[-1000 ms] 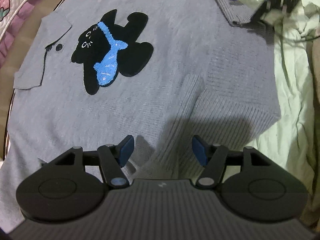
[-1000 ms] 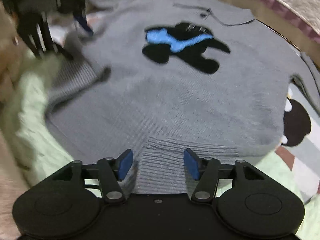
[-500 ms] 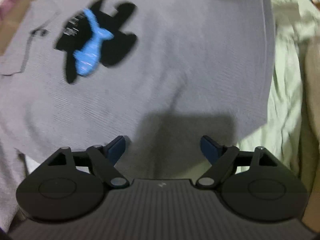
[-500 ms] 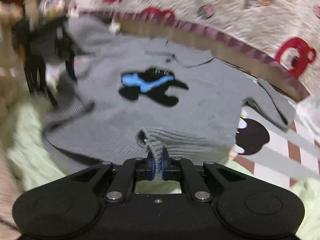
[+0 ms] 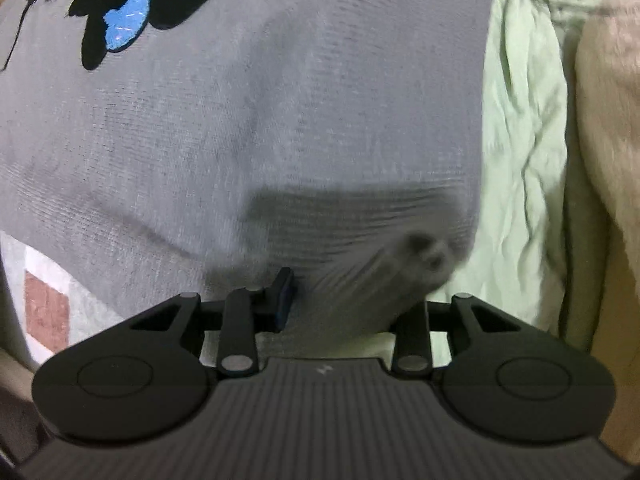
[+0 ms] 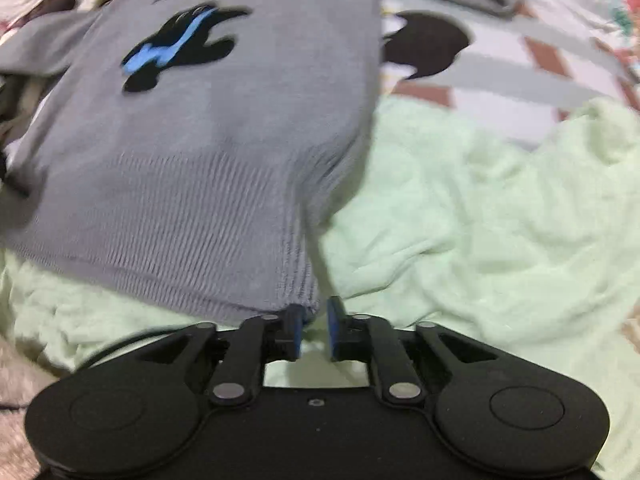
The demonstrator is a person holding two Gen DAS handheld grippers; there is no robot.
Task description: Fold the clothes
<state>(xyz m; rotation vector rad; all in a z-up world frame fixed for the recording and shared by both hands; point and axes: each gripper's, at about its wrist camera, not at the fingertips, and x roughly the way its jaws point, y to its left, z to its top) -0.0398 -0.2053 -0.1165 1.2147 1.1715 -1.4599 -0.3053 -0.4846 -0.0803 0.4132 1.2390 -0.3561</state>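
A grey knit sweater (image 5: 280, 120) with a black cat and blue fish print (image 5: 140, 12) lies face up, collar at the far end. My left gripper (image 5: 344, 300) is shut on one corner of the ribbed hem. Bunched fabric fills the jaws and hides the right finger; only the left fingertip (image 5: 285, 292) shows. In the right wrist view the sweater (image 6: 200, 160) stretches away from me, print (image 6: 180, 44) near the top. There my right gripper (image 6: 314, 320) is pinched on the other hem corner, its blue pads a narrow gap apart with knit caught at their tips.
A crumpled pale green blanket (image 6: 480, 220) lies under and to the right of the hem, and shows too on the left wrist side (image 5: 520, 160). A patterned quilt (image 6: 520, 52) lies beyond it. Beige plush fabric (image 5: 608, 140) rises at the far right.
Both grippers stood open a second ago. The right one shut on the hem first; the left has now shut on its corner. The hem is lifted and drawn taut toward me.
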